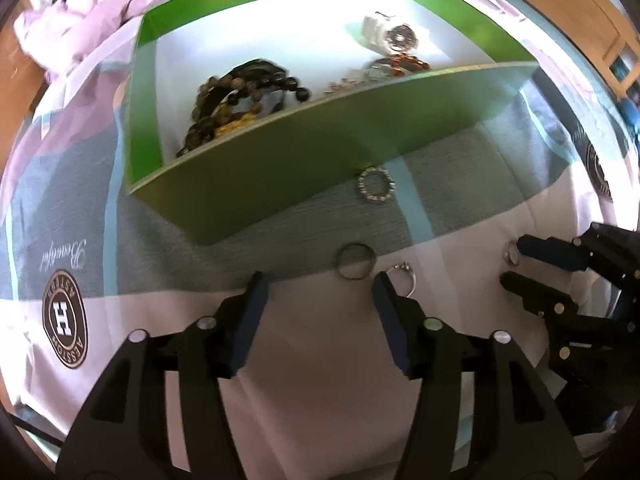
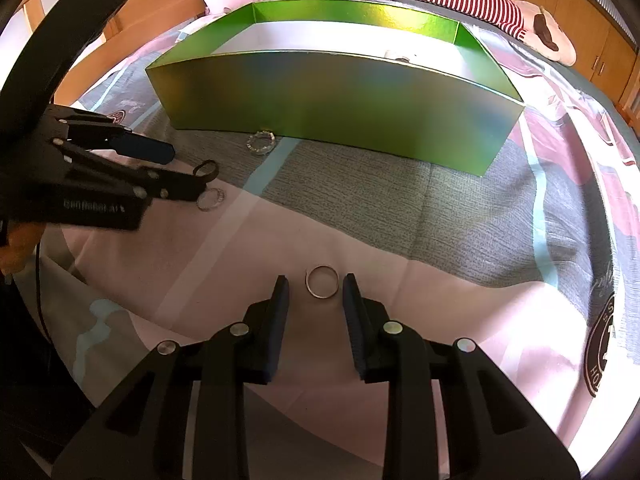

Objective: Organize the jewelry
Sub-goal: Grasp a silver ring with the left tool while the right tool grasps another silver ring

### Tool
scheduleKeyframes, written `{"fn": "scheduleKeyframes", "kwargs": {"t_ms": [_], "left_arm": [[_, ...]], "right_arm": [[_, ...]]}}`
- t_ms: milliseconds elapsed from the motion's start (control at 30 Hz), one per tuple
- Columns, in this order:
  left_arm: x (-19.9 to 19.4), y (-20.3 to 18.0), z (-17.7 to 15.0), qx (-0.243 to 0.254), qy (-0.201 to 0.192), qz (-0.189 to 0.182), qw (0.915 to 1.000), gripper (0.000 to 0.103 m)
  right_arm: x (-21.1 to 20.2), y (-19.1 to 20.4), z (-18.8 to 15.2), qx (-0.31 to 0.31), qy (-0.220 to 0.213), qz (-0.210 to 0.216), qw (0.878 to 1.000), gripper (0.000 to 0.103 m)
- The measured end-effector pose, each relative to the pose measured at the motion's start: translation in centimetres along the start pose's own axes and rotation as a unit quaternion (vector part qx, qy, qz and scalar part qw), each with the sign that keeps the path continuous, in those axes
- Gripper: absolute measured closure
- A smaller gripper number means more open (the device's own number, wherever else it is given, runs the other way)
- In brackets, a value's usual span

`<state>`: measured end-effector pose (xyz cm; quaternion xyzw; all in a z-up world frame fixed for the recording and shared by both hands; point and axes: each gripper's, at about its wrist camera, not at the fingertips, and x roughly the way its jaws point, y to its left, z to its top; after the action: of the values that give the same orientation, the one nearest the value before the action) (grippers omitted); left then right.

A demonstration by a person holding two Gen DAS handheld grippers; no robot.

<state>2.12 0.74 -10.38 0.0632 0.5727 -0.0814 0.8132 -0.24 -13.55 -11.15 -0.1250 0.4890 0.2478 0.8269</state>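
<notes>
Spread over a bed, the patterned quilt (image 2: 460, 216) carries a green box (image 2: 340, 96). A plain ring (image 2: 322, 282) lies between the right gripper (image 2: 316, 290)'s part-open, empty jaws; closing is called for. The left gripper (image 1: 318, 284) is wide open, empty, near a dark ring (image 1: 355, 261).

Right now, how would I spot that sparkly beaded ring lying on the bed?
Find the big green box on the bedspread. Just outside its near wall, on the grey patch, lies the beaded ring. Unlike the smooth dark ring and the silver stone-set ring nearer the left tongs, its band is a circle of tiny studs.
</notes>
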Motion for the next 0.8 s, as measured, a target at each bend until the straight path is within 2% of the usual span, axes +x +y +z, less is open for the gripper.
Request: {"fn": "scheduleKeyframes", "kwargs": {"t_ms": [133,200,233,300,333,600,800], "left_arm": [[0.3,-1.3,0.5,0.008,-0.009,0.0,0.9999,0.05],[0.4,-1.4,0.6,0.009,-0.017,0.0,0.9998,0.065],[0.4,-1.5,0.7,0.012,-0.02,0.001,0.9997,0.068],[0.3,-1.5,0.9,0.009,-0.021,-0.002,0.9997,0.08],[0.3,-1.5,0.9,0.006,-0.021,-0.007,0.9997,0.083],[-0.7,-0.7,0.5,-0.007,-0.024,-0.007,0.9997,0.083],[-2.3,0.1,0.6,-0.018,-0.041,-0.015,0.9989,0.083]], "right_arm": [[0.0,0.3,0.1,0.001,0.0,-0.005,1.0,0.074],[-0.1,0.5,0.2,0.007,-0.001,-0.008,1.0,0.074],[-0.1,0.6,0.3,0.009,-0.002,-0.008,1.0,0.074],[-0.2,0.9,0.2,0.004,-0.003,-0.01,1.0,0.085],[-0.2,1.1,0.3,-0.002,-0.003,-0.014,1.0,0.085],[-1.0,1.2,0.4,-0.003,-0.011,-0.023,1.0,0.087],[-1.9,0.9,0.5,0.001,-0.017,-0.029,0.999,0.087]]}}
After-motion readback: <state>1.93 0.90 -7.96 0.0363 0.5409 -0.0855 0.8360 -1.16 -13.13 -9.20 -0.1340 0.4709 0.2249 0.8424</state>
